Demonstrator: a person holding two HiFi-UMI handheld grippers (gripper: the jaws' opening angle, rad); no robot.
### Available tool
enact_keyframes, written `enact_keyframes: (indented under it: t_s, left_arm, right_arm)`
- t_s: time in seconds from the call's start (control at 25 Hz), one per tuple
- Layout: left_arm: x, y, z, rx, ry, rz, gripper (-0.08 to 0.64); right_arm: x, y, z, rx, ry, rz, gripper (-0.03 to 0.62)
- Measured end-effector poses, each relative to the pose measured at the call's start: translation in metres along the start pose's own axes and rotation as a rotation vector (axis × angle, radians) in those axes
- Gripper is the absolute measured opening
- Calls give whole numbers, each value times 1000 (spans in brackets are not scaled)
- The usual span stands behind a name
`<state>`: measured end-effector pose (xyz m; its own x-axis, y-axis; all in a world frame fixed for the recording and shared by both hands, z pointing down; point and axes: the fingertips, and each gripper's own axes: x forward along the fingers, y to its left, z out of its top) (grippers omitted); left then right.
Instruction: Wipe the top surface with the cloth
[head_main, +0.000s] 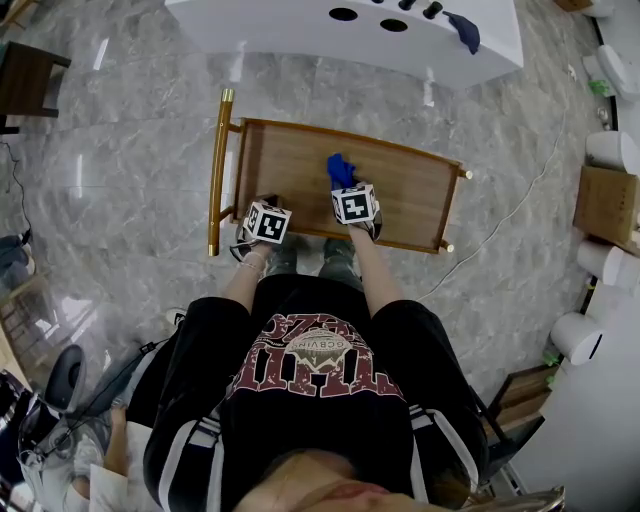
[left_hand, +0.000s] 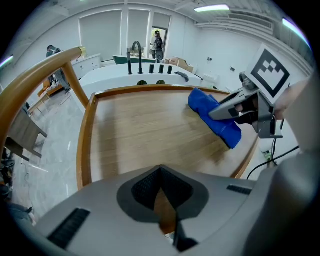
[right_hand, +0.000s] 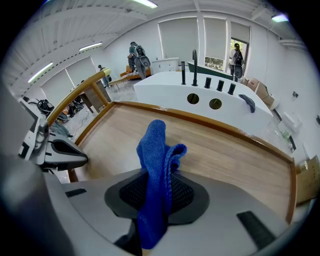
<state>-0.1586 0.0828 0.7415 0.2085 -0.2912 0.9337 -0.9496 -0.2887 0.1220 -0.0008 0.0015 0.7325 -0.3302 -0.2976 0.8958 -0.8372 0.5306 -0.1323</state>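
Your right gripper (right_hand: 157, 192): jaws clamped on bunched blue cloth (right_hand: 155, 150), near front edge of wooden trolley top (head_main: 290, 165). Your left gripper (left_hand: 160, 192): jaws together, empty. Cloth likely soft, light, floppy; grip folded bunch deep.

cloth (head_main: 341, 170) on cart top (head_main: 290, 175), counter (head_main: 290, 25) behind it

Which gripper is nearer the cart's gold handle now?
Left. The left gripper is at the tray's end by the gold handle; the right gripper, clamping the cloth, is mid-tray.
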Motion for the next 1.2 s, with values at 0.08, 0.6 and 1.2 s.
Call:
enact_keyframes:
  t_s: [0.08,0.6,1.2]
  left_arm:
    - [-1,0,1,-6,5,-5,49]
    - [-14,33,-31,23,45,70,49]
    - [-15,35,-30,-13,20,20,49]
  right_arm:
    - [2,3,2,-3,3,6,101]
    - [11,30,13,-49,1,18,101]
    - [23,74,30,-109,7,68,101]
